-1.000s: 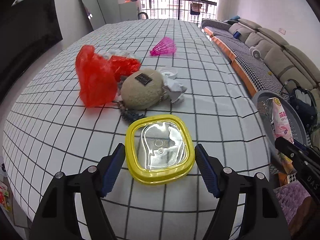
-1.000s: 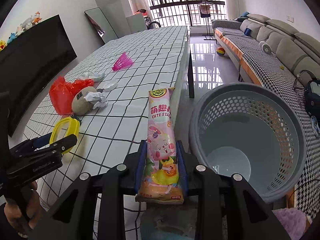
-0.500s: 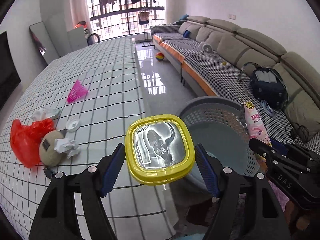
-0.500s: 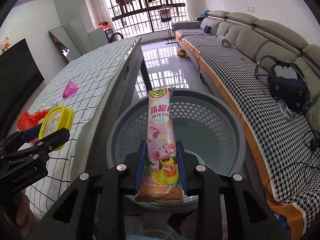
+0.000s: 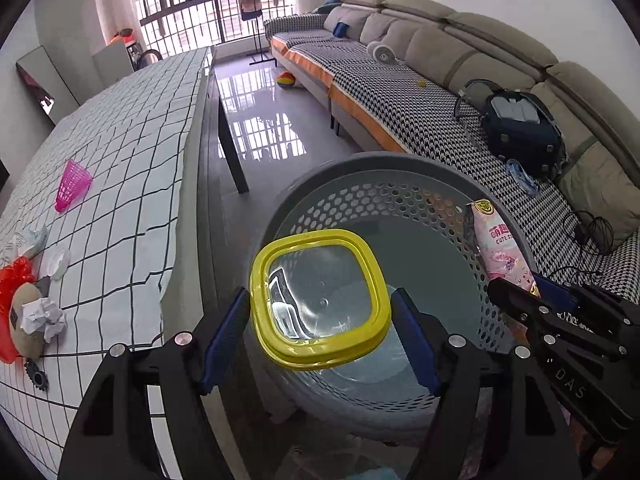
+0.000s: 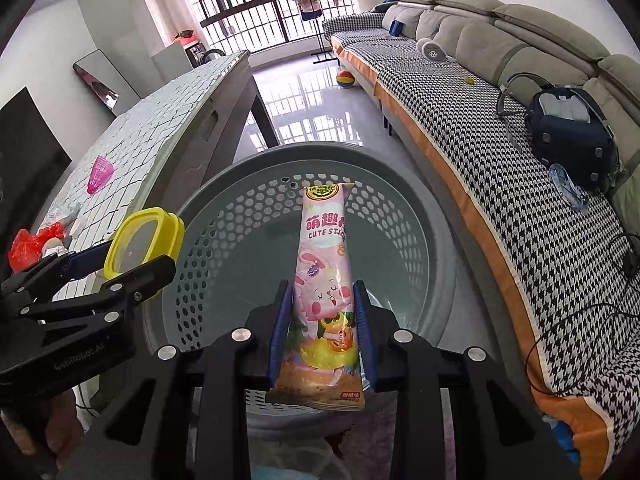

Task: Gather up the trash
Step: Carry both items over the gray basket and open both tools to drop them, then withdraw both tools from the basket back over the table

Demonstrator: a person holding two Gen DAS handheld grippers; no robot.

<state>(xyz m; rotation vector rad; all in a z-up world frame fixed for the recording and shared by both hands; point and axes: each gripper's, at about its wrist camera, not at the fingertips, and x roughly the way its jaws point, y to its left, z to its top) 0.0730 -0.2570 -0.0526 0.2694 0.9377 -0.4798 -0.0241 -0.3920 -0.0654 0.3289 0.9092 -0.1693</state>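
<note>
My left gripper (image 5: pixel 320 332) is shut on a yellow-rimmed clear lid (image 5: pixel 320 300) and holds it over the near left part of the grey perforated basket (image 5: pixel 404 168). My right gripper (image 6: pixel 322 334) is shut on a pink snack packet (image 6: pixel 326 280) and holds it upright above the same basket (image 6: pixel 280 160). The basket looks empty inside. Each gripper shows in the other's view: the right one (image 5: pixel 516 296) with the packet (image 5: pixel 500 248), the left one (image 6: pixel 120 264) with the lid (image 6: pixel 142 240).
The checked table (image 5: pixel 120 152) stands to the left with a pink shuttlecock (image 5: pixel 72 184), red bag (image 5: pixel 12 280), crumpled paper (image 5: pixel 42 316) and a round beige object (image 5: pixel 24 320). A sofa (image 5: pixel 440 92) with a dark bag (image 5: pixel 520 128) lies to the right.
Both grippers have swung right from the table and closed in over the basket, carrying the lid and the packet with them.
</note>
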